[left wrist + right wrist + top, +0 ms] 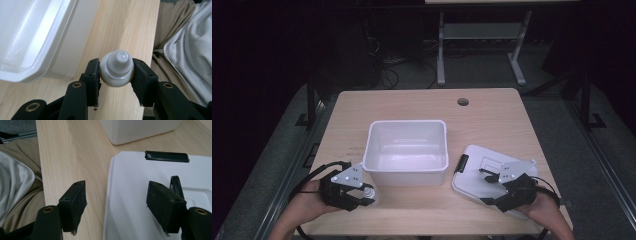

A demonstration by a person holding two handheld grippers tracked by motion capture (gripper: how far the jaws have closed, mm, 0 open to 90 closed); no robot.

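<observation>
A small white bottle [117,68] with a ribbed cap sits between the pads of my left gripper [116,75], which is shut on it just above the wooden table. From above, that gripper [362,192] and the bottle [368,192] lie near the front left corner of the white bin [406,172]. My right gripper [116,203] stands open with nothing between its jaws, over the left edge of a flat white lid [155,195]. In the high view it [489,186] hovers over the lid [472,172] at the front right.
The white bin [37,37] is empty and sits mid-table. The lid bears a black latch [166,156], seen from above as a latch [460,163] at its left edge. A cable hole [463,101] lies at the table's far side. The front edge and a person's clothing [185,45] are close.
</observation>
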